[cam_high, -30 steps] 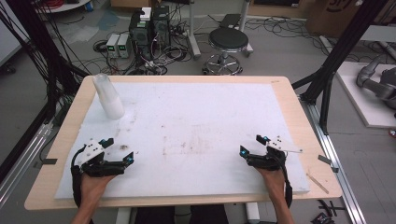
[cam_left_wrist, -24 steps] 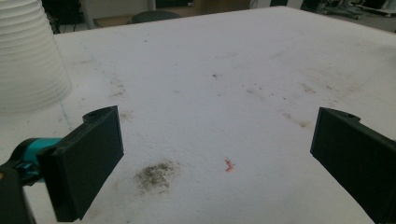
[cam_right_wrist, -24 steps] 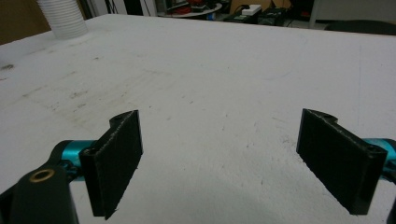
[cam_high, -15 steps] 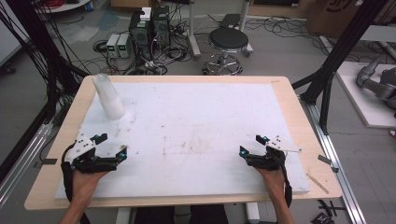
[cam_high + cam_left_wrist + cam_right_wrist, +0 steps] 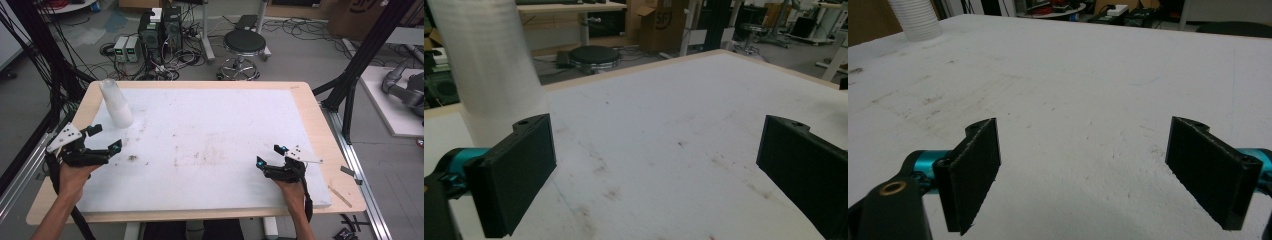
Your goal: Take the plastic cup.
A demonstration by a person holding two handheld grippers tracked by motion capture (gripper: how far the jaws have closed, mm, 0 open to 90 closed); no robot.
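The left gripper (image 5: pixel 106 139) is being held with jaws apart at the frame's left, near the cups (image 5: pixel 115 103) standing upper left. The right gripper (image 5: pixel 270 156), jaws apart, is being rested lower right.

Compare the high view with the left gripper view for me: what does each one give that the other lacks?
High view alone: both hands, with the right gripper resting low at the pad's near right, and the floor clutter of computer towers behind the table. Left gripper view alone: a close look along the left gripper, jaws wide apart with nothing between them, beside the stack's lower wall. Both: the white cup stack standing upright at the far left, the stained white pad, and a black round stool beyond the table.
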